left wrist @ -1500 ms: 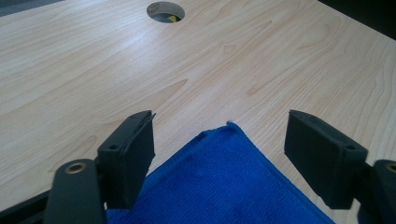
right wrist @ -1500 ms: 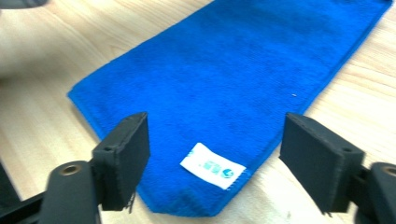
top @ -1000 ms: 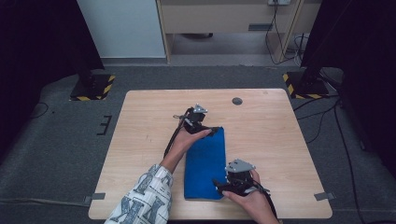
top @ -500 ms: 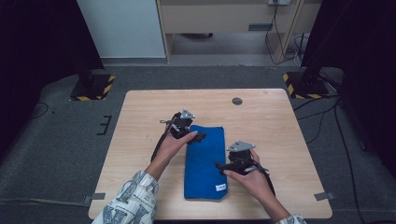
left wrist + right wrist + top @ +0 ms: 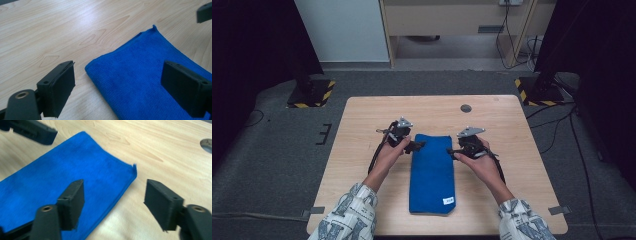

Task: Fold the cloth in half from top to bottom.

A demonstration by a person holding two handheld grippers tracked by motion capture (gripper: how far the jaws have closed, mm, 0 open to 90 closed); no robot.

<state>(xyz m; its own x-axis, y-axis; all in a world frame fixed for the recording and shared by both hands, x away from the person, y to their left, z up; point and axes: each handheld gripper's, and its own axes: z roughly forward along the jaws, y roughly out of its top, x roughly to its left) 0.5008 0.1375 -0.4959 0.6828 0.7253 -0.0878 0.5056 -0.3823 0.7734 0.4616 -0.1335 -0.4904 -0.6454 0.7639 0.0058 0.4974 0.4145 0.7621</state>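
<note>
Folded blue fleecy towel (image 5: pixel 431 172) on pale wood-grain table (image 5: pixel 362 120). Left gripper (image 5: pixel 416 145) jaws spread; right gripper (image 5: pixel 451 151) jaws just closing, nothing pinched.

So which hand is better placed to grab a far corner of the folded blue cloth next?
Probably the right. The right tongs straddle the blue cloth edge just short of its far corner, jaws having just been closing. The left tongs are open around the other far corner, so it is close.
</note>
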